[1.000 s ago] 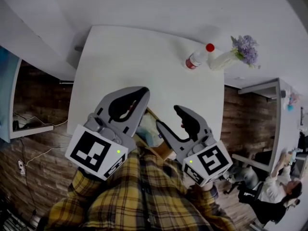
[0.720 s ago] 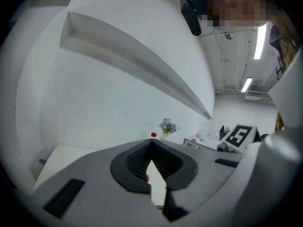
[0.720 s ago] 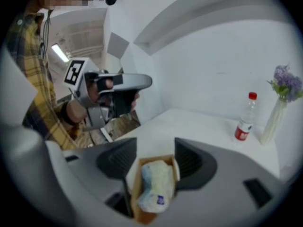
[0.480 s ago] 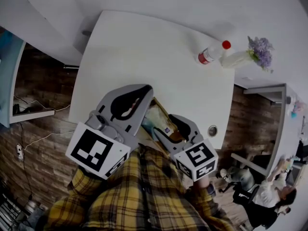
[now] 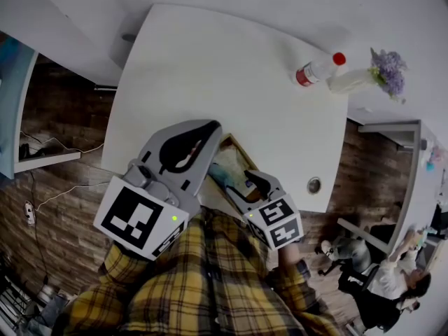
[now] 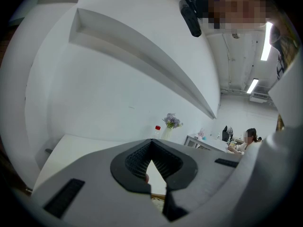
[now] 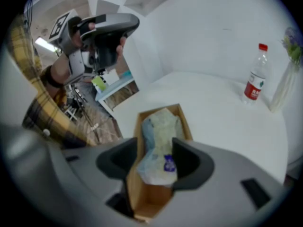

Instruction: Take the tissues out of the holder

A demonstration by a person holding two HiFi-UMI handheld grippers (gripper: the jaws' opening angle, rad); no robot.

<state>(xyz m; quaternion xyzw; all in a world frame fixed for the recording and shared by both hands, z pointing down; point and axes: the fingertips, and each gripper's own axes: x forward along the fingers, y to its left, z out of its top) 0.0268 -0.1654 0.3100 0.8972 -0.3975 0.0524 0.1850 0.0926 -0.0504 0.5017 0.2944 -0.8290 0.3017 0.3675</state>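
White table fills the middle of the head view, with a white wall behind it. Nearest, along the bottom edge of that view, is the person's yellow plaid shirt; just above it both grippers reach out over the table's near edge. The right gripper, low and right of centre in the head view, has its jaws apart; they straddle the near end of the tissue pack, with the right pad close against the pack and the left pad outside the holder's left wall; whether either pad presses cannot be told. That pack, pale and crumpled with a small purple label, lies lengthwise inside the wooden holder, an open tray at the table's near edge, in the centre of the right gripper view. The left gripper is lifted clear at the upper left of the right gripper view, pointing toward the wall; its jaw tips meet with nothing between them. Farther off, in the upper right of the head view, a red-capped bottle stands just beside a pale vase of purple flowers.
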